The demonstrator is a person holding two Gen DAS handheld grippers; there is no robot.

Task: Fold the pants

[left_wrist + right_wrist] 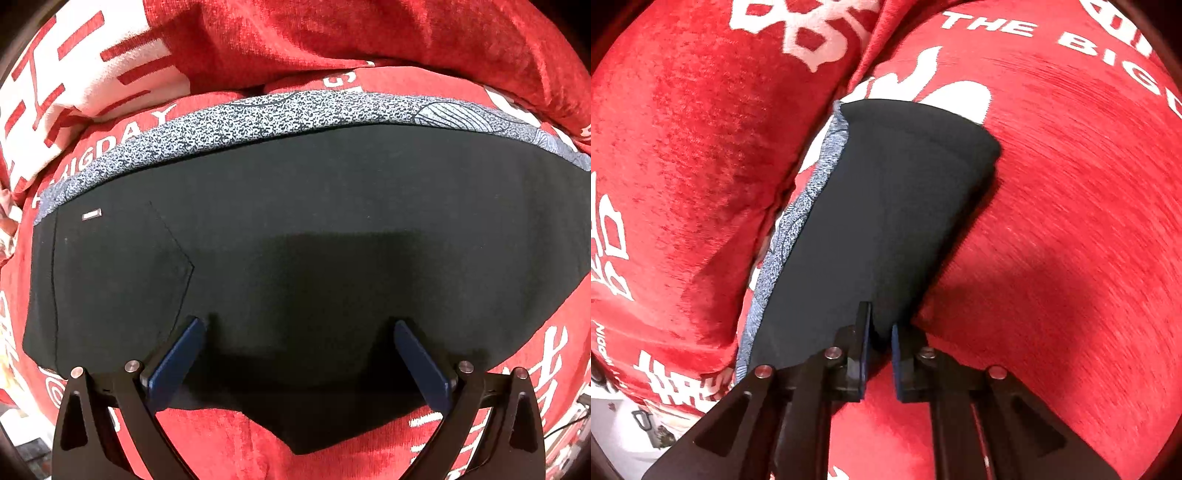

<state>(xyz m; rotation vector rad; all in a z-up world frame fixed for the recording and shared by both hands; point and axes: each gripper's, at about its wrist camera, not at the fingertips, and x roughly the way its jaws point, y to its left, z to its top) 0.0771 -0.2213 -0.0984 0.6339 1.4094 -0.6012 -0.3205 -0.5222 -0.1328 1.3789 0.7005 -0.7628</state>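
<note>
Both views are evenly and fairly brightly lit, with strong fisheye bending and black vignetting in the corners. In the left wrist view the gripper casts a broad soft shadow on the dark pants (295,229) (light apparently from behind and above). In the right wrist view the red cover (1071,221) streaks with motion blur toward the right edge.

Your right gripper (879,334) pinches the near corner of the black pants (871,221), lying along the red cushion's (1052,229) left edge.
</note>
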